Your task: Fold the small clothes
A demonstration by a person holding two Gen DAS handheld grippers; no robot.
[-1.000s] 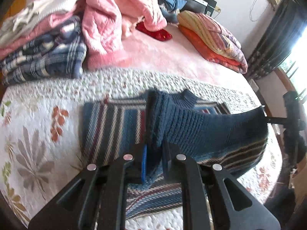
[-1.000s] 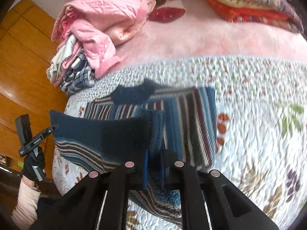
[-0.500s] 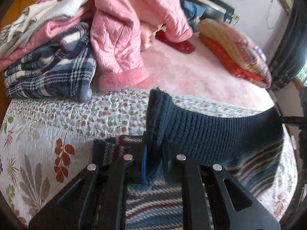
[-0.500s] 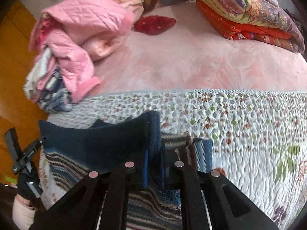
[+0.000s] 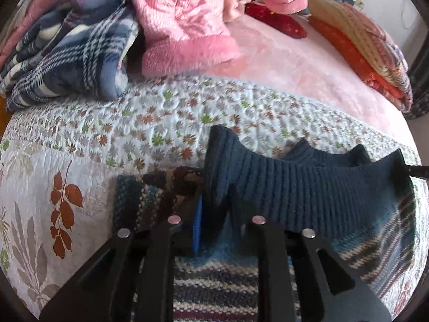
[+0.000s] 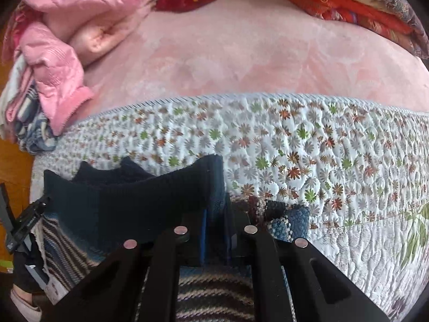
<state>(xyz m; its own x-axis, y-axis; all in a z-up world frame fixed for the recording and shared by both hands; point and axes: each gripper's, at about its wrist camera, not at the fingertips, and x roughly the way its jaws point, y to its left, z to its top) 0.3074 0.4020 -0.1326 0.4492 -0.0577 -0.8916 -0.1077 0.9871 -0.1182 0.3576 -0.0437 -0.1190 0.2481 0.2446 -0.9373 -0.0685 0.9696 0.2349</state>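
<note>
Left gripper (image 5: 214, 214): jaws closed on the navy ribbed hem of the striped knit sweater (image 5: 295, 187). Right gripper (image 6: 215, 214): jaws likewise pinched on the same hem at its other corner. Hem band hangs stretched between the two, lifted above the sweater's striped body, which lies on the floral quilt (image 6: 321, 161). Navy collar visible just beyond the raised hem. Pile of pink and plaid clothes (image 5: 107, 32) at quilt's far left edge.

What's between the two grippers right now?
The navy ribbed hem of the striped sweater, stretched taut from the left gripper to the right gripper. Both wrist views show it, each with the other gripper at the far corner.
</note>
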